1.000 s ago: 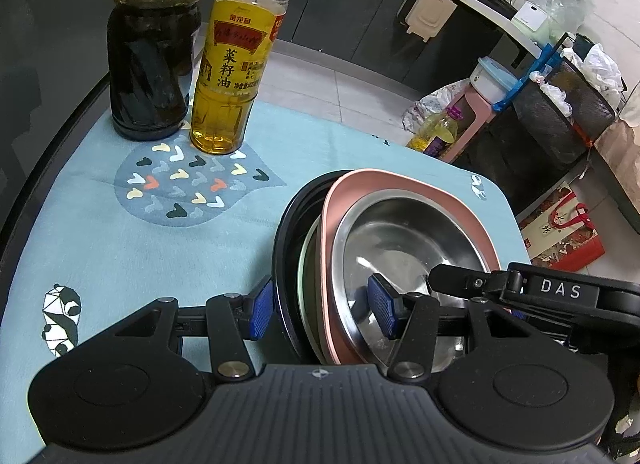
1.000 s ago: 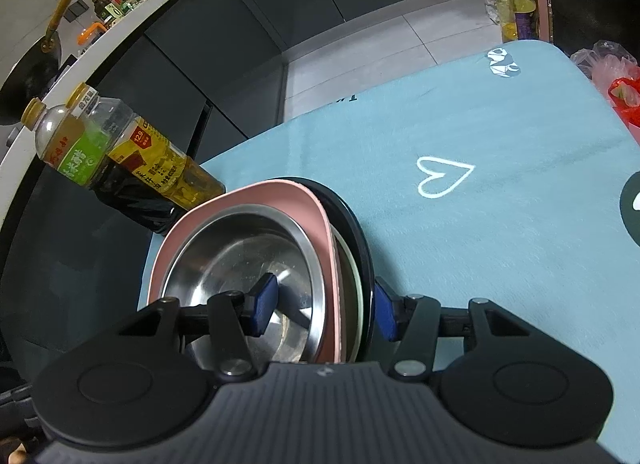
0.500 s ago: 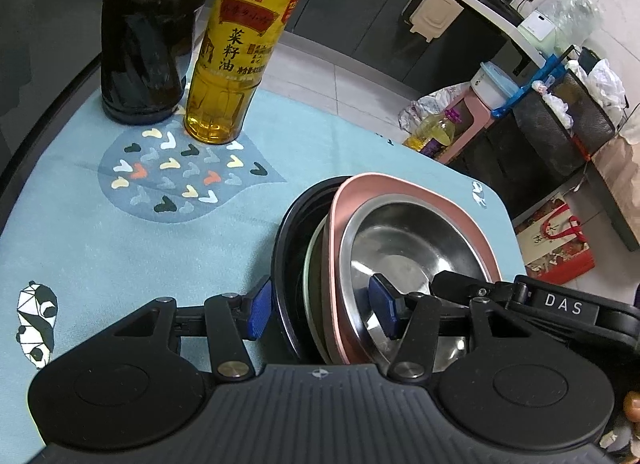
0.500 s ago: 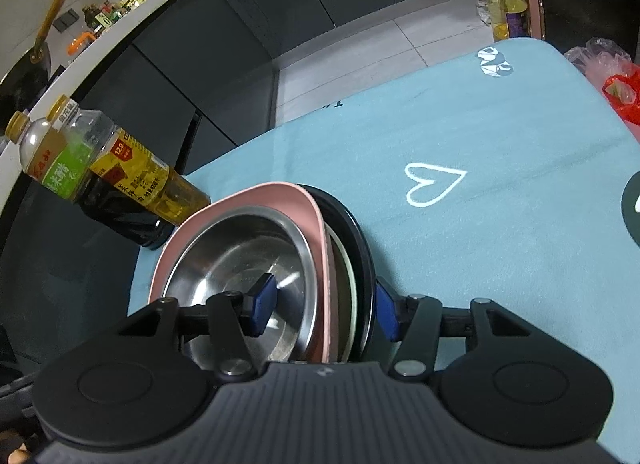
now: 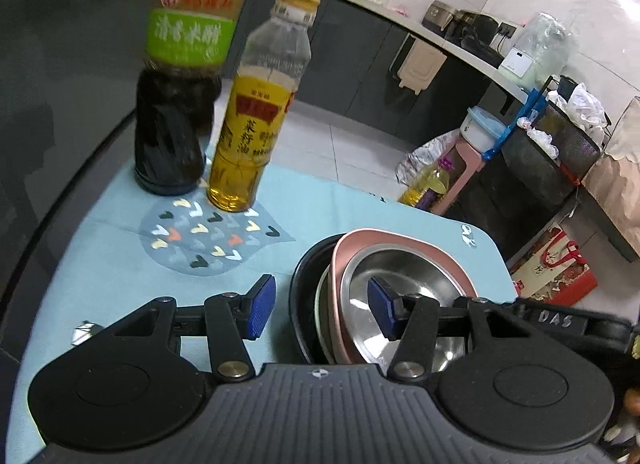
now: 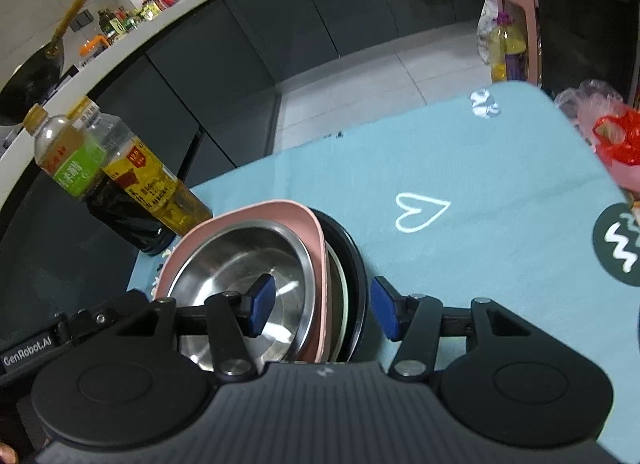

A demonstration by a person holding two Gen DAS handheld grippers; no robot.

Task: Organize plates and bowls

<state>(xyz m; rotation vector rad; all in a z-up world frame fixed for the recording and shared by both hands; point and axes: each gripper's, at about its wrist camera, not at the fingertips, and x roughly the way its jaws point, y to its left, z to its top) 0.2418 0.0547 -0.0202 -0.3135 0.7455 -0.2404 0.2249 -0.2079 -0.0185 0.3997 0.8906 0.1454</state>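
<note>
Dish stack [image 5: 384, 284] between spread pads of left tool [image 5: 320, 308], right tool [image 6: 320, 308]

blue tablecloth [image 5: 328, 208], two bottles [image 5: 248, 120], stacked dishes [image 5: 400, 276]

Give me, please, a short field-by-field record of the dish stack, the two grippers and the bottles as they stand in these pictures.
stack order, top down: steel bowl, pink plate, pale dish, black bowl
stack location: blue tablecloth
left gripper: open, jaws astride the stack's rim
right gripper: open, jaws astride the opposite rim
contact with pads: cannot tell
bottles: dark vinegar bottle and yellow oil bottle, upright, side by side, apart from the stack
</note>
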